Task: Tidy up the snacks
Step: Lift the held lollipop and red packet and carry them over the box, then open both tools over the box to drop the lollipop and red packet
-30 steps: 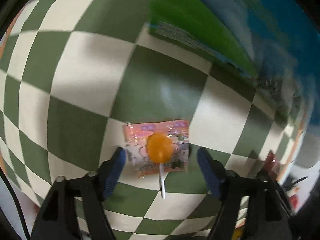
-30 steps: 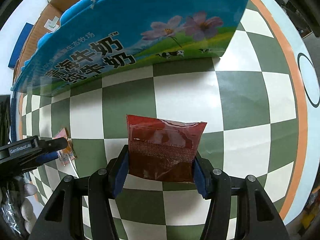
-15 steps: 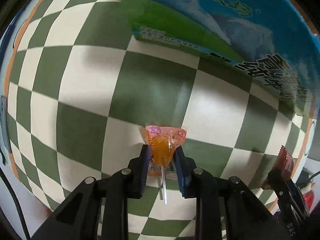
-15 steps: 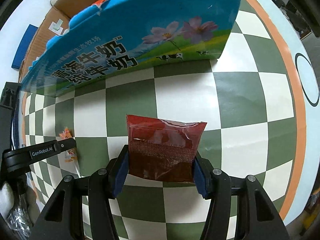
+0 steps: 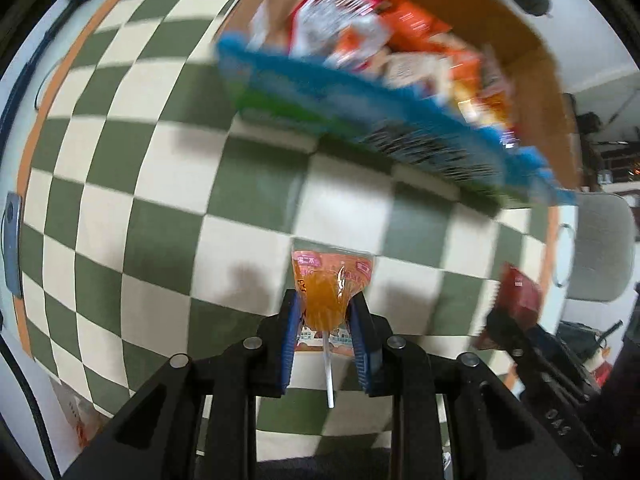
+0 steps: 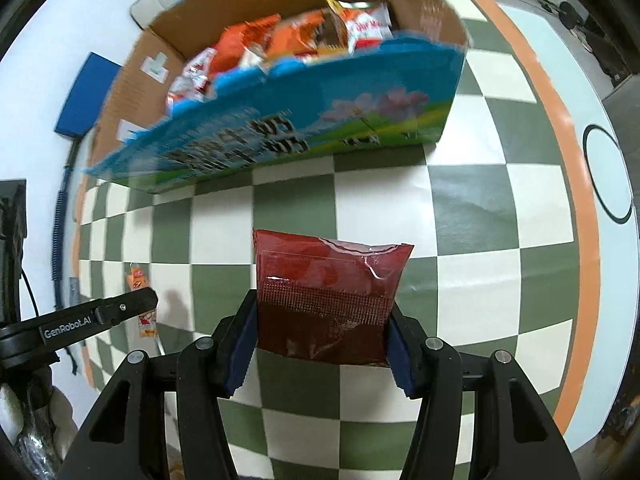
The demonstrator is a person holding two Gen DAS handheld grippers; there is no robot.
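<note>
In the left wrist view, the left gripper [image 5: 325, 316] sits at lower centre with its blue pads pinched narrowly on an orange lollipop [image 5: 325, 304] in its wrapper, above the checkered cloth [image 5: 160, 220], while the open cardboard box [image 5: 532, 44] of snack packets fills the upper right. In the right wrist view, the right gripper [image 6: 322, 320] at lower centre clamps a dark red packet [image 6: 328, 296] by its side edges, the box [image 6: 248, 4] lies across the top, and the left gripper [image 6: 138, 306] with the lollipop [image 6: 138, 280] shows at the left edge.

left tool [image 5: 325, 312]: pointing steeply down above the worktop [image 5: 160, 240], pads clamped on an orange lollipop [image 5: 326, 306] | right tool [image 6: 322, 326]: pointing steeply down, pads gripping a dark red packet [image 6: 328, 292], right of left tool
</note>
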